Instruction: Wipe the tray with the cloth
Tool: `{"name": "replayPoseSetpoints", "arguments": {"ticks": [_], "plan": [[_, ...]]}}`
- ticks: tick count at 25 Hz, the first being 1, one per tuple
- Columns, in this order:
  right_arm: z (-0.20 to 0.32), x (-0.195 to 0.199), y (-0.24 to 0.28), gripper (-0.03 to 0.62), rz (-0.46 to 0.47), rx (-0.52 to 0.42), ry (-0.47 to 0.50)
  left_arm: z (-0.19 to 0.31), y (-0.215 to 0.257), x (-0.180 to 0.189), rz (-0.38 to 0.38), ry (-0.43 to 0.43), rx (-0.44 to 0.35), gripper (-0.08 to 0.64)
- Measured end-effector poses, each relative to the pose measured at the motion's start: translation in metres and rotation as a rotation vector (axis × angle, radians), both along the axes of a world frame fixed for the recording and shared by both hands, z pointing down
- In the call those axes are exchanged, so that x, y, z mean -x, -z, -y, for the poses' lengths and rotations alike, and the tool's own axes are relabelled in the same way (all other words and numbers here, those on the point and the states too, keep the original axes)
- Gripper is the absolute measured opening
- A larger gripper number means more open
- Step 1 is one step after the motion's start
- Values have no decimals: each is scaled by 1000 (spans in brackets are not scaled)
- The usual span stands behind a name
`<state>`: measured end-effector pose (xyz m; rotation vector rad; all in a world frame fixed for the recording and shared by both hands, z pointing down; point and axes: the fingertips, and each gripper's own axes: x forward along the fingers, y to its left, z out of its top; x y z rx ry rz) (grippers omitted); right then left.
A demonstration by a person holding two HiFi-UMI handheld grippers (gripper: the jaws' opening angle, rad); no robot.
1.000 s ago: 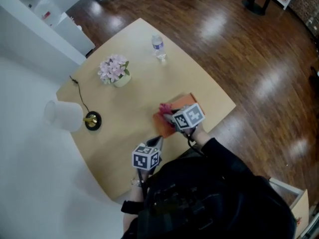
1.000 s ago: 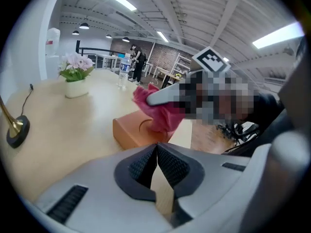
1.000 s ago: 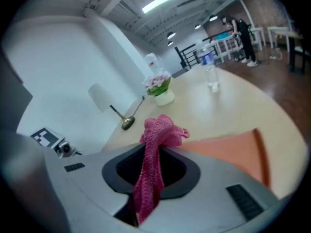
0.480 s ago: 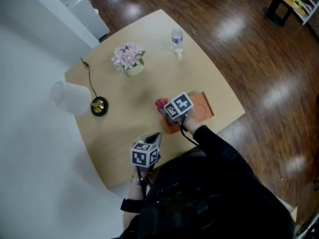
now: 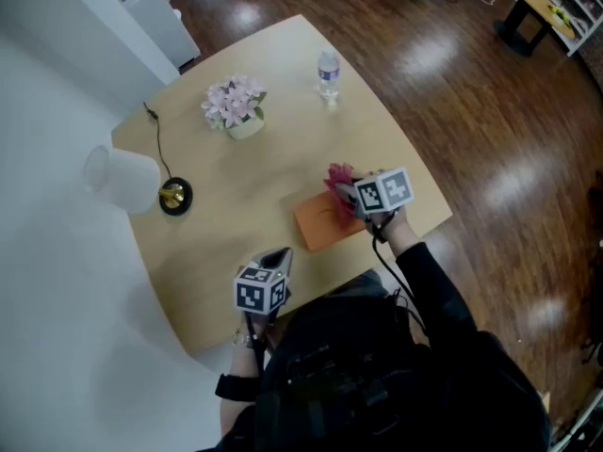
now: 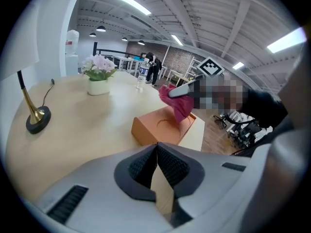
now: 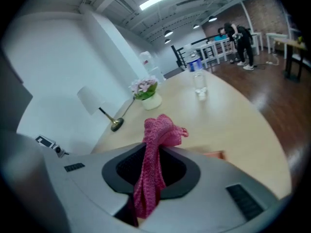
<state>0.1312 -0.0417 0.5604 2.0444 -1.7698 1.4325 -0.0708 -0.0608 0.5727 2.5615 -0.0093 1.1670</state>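
An orange tray point(image 5: 318, 224) lies near the table's front right edge, and also shows in the left gripper view point(image 6: 160, 127). My right gripper point(image 5: 349, 196) is shut on a pink cloth point(image 5: 339, 179), which is bunched between its jaws point(image 7: 154, 159). The cloth point(image 6: 178, 105) hangs down onto the tray's right end. A sliver of the tray point(image 7: 214, 154) shows past the right jaw. My left gripper point(image 5: 280, 256) is held over the table's near edge, left of the tray. Its jaws are shut with nothing in them point(image 6: 156, 147).
A pot of pink flowers point(image 5: 234, 107) and a water bottle point(image 5: 328, 72) stand at the far side of the table point(image 5: 254, 172). A white-shaded lamp point(image 5: 121, 179) with a dark round base point(image 5: 174, 197) and cord sits at the left. Wooden floor surrounds the table.
The right gripper carried the cloth to the tray's left end, then back across to its right end. The left gripper stayed near the front edge.
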Motion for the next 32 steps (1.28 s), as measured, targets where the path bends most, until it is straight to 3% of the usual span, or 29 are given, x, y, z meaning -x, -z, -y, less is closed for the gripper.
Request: {"name": "replayPoseSetpoints", "arguments": {"ticks": [4, 11, 18, 24, 26, 29, 32], "plan": [[-64, -42, -18, 75, -57, 121, -100, -8, -3, -7, 6, -34, 2, 2], [-90, -12, -49, 75, -65, 186, -99, -17, -5, -15, 19, -80, -12, 2], [-64, 47, -45, 75, -28, 110, -54, -20, -6, -12, 32, -71, -14, 2], [-16, 122, -40, 75, 55, 58, 128, -18, -3, -10, 30, -49, -19, 2], [-6, 143, -31, 75, 127, 5, 183, -16, 0, -9, 23, -38, -21, 2], [-2, 154, -6, 75, 227, -91, 198, -10, 10, -7, 4, -12, -30, 2], [-19, 140, 34, 75, 251, -189, 166, -5, 24, 0, -16, 13, -52, 2]]}}
